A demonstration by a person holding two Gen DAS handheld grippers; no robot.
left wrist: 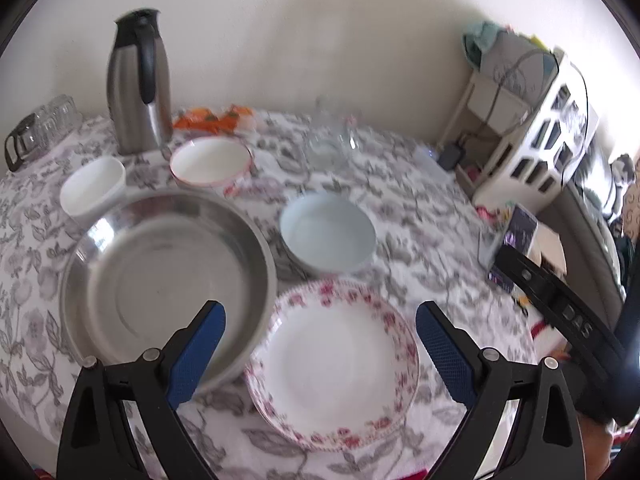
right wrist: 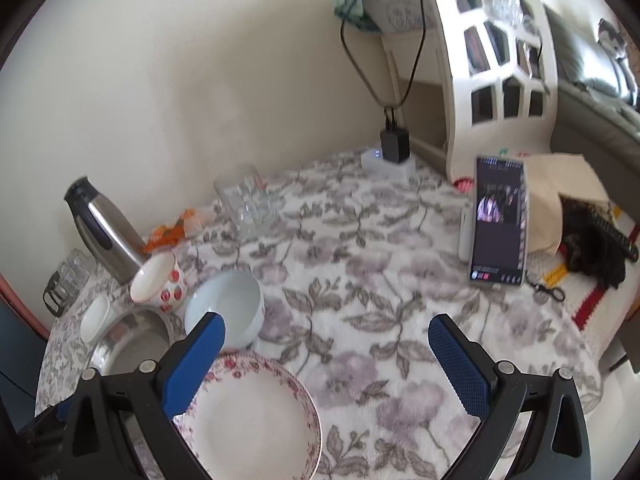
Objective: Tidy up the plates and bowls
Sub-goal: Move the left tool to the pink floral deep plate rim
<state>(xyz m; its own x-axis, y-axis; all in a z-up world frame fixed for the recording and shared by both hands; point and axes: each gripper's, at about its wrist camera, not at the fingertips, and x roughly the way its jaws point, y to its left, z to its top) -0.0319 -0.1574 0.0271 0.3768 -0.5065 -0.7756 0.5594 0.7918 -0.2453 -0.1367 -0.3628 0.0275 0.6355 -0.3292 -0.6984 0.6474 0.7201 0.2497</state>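
Left wrist view: left tongs spread wide above floral plate, beside steel pan; blue bowl, strawberry bowl, white cup hold nothing. Right tongs likewise released over flowered desk; phone propped near cream wall.

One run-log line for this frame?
left gripper: open, over floral plate | right gripper: open, empty | steel pan: beside plate

A plain cream wall runs behind the round table, which wears a white cloth printed with grey flowers. In the corner stands a white shelf unit with dark cut-out openings, a black cable hanging down beside it. A grey sofa sits to the right. Soft daylight fills everything.
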